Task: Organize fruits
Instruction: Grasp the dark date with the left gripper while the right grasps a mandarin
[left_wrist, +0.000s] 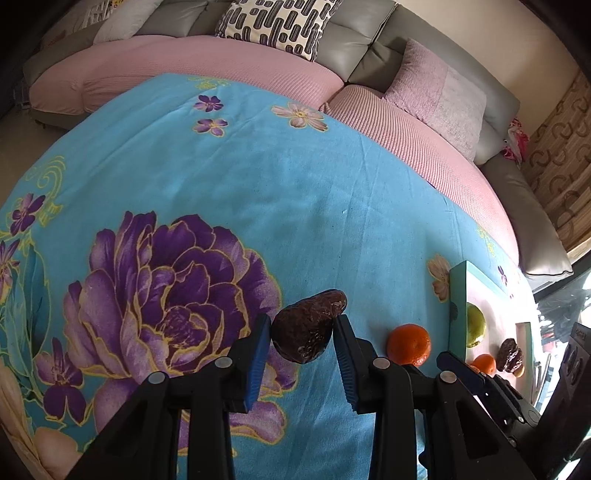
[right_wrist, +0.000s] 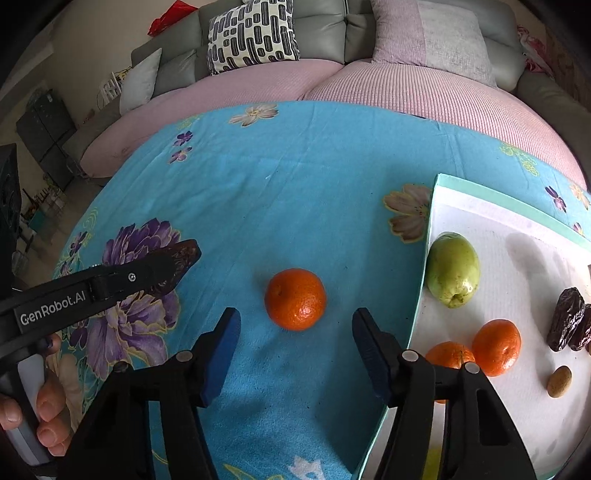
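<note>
My left gripper is shut on a dark brown date, which sits between its blue pads above the blue floral cloth. The right wrist view shows that left gripper from the side, with the date sticking out at its tip. My right gripper is open, one fingertip on either side of a loose tangerine lying on the cloth. A white tray with a teal rim to the right holds a green fruit, two tangerines, dates and a small tan fruit.
The cloth covers a round table, with a pink-covered grey sofa curving behind it. A patterned cushion and a pink cushion lean on the sofa back. A hand grips the left tool's handle.
</note>
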